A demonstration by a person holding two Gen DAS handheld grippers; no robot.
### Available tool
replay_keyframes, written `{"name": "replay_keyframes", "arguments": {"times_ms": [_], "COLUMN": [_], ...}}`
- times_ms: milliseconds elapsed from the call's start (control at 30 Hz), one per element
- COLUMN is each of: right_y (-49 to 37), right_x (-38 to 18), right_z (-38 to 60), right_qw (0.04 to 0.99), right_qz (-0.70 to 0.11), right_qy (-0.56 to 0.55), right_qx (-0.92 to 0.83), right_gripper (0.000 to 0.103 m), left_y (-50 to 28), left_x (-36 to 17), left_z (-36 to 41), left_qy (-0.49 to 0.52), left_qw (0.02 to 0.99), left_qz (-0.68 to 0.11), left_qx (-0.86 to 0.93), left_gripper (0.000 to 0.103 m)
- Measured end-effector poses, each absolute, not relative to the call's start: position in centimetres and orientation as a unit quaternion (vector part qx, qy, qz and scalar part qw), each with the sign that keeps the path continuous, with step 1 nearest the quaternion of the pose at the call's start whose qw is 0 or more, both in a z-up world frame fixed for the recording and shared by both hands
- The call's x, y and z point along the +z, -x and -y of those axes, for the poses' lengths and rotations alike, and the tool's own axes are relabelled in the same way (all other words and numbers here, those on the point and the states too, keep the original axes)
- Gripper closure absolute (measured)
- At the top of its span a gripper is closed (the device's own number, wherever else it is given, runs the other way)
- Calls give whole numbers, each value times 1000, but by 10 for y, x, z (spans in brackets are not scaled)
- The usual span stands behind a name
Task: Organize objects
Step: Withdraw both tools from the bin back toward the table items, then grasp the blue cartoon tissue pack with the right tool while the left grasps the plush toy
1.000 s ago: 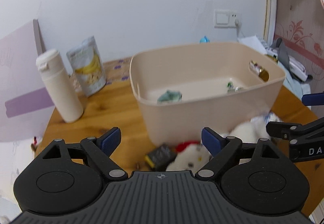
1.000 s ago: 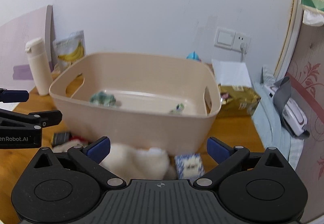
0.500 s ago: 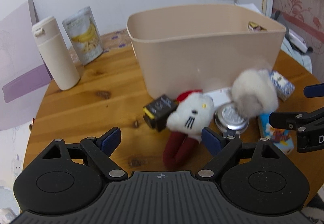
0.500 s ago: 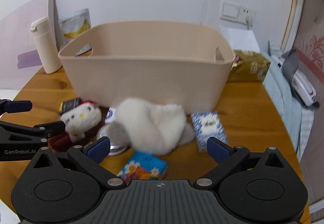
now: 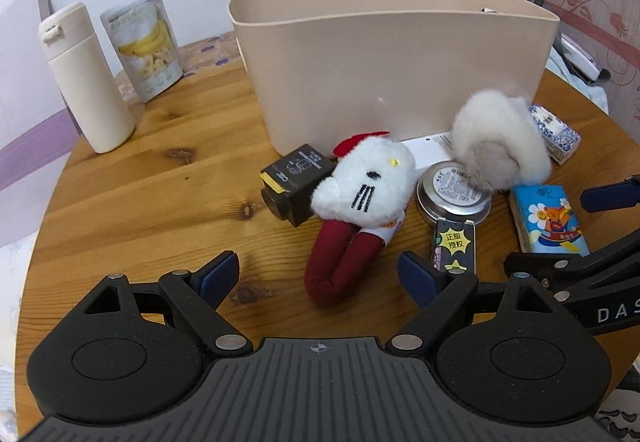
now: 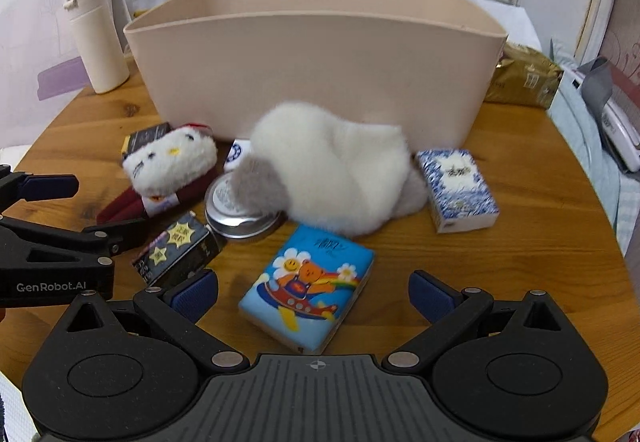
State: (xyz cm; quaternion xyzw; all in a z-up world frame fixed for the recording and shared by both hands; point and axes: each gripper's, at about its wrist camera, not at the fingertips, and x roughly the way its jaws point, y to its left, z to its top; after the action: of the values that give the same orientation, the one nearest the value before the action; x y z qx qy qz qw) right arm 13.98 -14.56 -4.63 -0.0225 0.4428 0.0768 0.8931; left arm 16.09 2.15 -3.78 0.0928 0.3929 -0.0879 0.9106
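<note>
A beige bin (image 5: 392,54) (image 6: 320,70) stands at the back of a round wooden table (image 5: 160,178). In front of it lie a white cat plush with red legs (image 5: 360,186) (image 6: 172,166), a fluffy white pom-pom item (image 5: 500,146) (image 6: 336,170), a round tin (image 5: 454,194) (image 6: 236,210), a dark box (image 5: 296,182), a black star-printed box (image 5: 454,246) (image 6: 180,250), a blue cartoon tissue pack (image 5: 550,218) (image 6: 308,286) and a blue-patterned box (image 6: 456,190). My left gripper (image 5: 320,278) is open above the plush's legs. My right gripper (image 6: 312,292) is open over the cartoon tissue pack.
A cream bottle (image 5: 86,78) and a banana snack pouch (image 5: 142,42) stand at the back left. A gold packet (image 6: 524,78) and a white device (image 6: 616,118) on pale cloth lie to the right. The table's edge curves close on both sides.
Both grippers have sunk toward the table and tipped downward. The bin's inside has passed out of sight, and the objects in front of it now fill the view.
</note>
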Motion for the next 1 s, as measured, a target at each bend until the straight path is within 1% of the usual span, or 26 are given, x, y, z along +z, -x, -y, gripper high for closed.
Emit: {"name": "replay_keyframes", "arguments": {"times_ms": [167,333,433,500,533,600,667,700,767,800,1000], "right_y": [-145,-148,-149,-147,-146,-143,-141,-140,-139,-138,-131], "right_x": [-56,-58,-58,-57,-57,-54,-51,-50,-49,-49,-46], "right_z": [145,142,141,139,138,137,135,134,132,132,135], "right_qw": [887,890,890,891,891,892,892,892,891,891,891], "right_qz": [-457,-451,-451,-448,-446,-444,-441,-441,-441,-440,-440], "right_qy": [21,30,34,36,39,43,46,46,48,48,48], "right_qx": [71,61,61,66,69,78,85,90,96,98,106], "right_gripper": [0,0,0,5,9,18,34,37,42,43,56], "left_y": [-167,-171,-171,-171,-170,-169,-168,-168,-168,-167,-163], "left_x": [-45,-47,-47,-46,-46,-45,-44,-44,-43,-43,-42], "left_z": [-22,-18,-18,-18,-18,-17,-17,-17,-17,-16,-15], "left_qy": [-89,-94,-91,-84,-82,-80,-82,-82,-83,-85,-86], "left_qw": [908,909,910,910,910,911,911,911,910,910,910], "left_qz": [-399,-393,-389,-390,-390,-389,-388,-388,-389,-389,-388], "left_qx": [-91,-98,-108,-116,-117,-112,-112,-112,-117,-117,-120], "left_gripper": [15,15,26,37,41,52,59,65,69,71,77]}}
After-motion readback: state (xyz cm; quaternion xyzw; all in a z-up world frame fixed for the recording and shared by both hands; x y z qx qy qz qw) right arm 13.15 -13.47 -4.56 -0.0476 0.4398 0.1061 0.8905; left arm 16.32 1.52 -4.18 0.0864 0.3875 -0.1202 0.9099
